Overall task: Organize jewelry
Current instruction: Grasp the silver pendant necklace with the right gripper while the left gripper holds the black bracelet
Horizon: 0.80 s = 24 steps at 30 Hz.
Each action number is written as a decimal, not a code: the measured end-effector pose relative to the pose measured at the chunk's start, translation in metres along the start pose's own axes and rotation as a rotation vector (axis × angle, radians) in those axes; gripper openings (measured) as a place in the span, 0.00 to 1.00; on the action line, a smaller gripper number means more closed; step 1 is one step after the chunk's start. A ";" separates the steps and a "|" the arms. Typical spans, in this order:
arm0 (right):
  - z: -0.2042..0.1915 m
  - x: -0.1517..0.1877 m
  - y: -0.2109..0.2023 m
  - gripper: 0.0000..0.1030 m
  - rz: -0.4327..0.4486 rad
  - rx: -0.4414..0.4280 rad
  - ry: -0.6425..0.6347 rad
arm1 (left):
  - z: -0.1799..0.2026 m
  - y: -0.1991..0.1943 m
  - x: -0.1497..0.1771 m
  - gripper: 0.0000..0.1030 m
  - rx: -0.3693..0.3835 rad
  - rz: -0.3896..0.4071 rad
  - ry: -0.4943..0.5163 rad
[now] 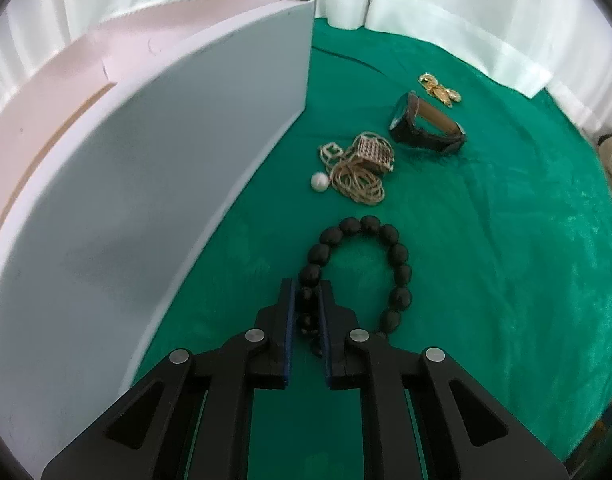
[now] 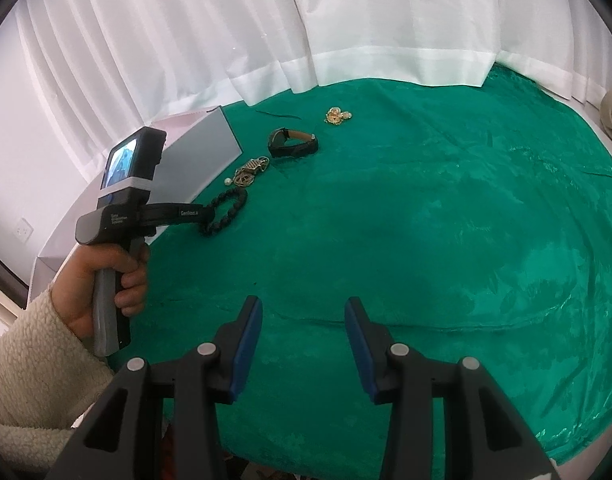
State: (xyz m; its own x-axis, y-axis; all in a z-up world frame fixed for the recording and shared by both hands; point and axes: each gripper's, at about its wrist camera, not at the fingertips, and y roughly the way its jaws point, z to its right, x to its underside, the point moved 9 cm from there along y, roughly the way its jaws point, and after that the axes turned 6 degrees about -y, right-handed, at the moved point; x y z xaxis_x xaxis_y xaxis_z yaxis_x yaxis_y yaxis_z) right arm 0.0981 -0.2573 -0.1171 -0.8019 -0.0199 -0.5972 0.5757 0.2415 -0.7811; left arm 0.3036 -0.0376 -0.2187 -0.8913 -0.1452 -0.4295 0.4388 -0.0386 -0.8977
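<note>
Green damask-patterned cloth (image 2: 426,220) over the table, matte and creased. Left gripper (image 1: 308,304) clenched on glossy black bead bracelet (image 1: 398,256), near the cloth's left edge just beside smooth white box (image 1: 166,184). Beyond: round pearl (image 1: 319,181) touching tangled gold chains (image 1: 358,168), then dark strapped watch (image 1: 424,126) and gold coin-like charms (image 1: 440,88). Right gripper (image 2: 304,312) released, blue pads (image 2: 248,344) wide apart. Lettering on the left tool's side too small to read.

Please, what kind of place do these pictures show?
Probably a staged tabletop at home: a green cloth covers the surface, white curtains hang behind, and a white box stands beside loose jewelry.
</note>
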 end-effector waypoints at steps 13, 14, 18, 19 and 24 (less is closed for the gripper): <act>-0.029 -0.103 0.116 0.43 -0.176 -0.090 -0.055 | -0.043 -0.043 0.079 0.09 0.020 -0.023 -0.017; -0.031 -0.114 0.134 0.43 -0.197 -0.102 -0.017 | -0.043 -0.044 0.080 0.09 0.018 -0.018 -0.015; -0.036 -0.143 0.194 0.45 -0.271 -0.081 0.107 | -0.041 -0.046 0.084 0.09 0.015 -0.009 -0.002; -0.038 -0.148 0.205 0.45 -0.282 -0.071 0.124 | -0.041 -0.046 0.084 0.09 0.016 -0.008 0.000; -0.049 -0.160 0.240 0.45 -0.309 0.004 0.175 | -0.040 -0.049 0.087 0.09 0.014 0.005 0.017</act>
State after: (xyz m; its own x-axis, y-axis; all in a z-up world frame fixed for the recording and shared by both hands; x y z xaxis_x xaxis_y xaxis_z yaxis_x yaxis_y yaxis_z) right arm 0.3567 -0.1489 -0.2004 -0.9533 0.0756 -0.2923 0.3019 0.2461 -0.9210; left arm 0.1997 -0.0092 -0.2162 -0.8910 -0.1287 -0.4355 0.4446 -0.0519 -0.8942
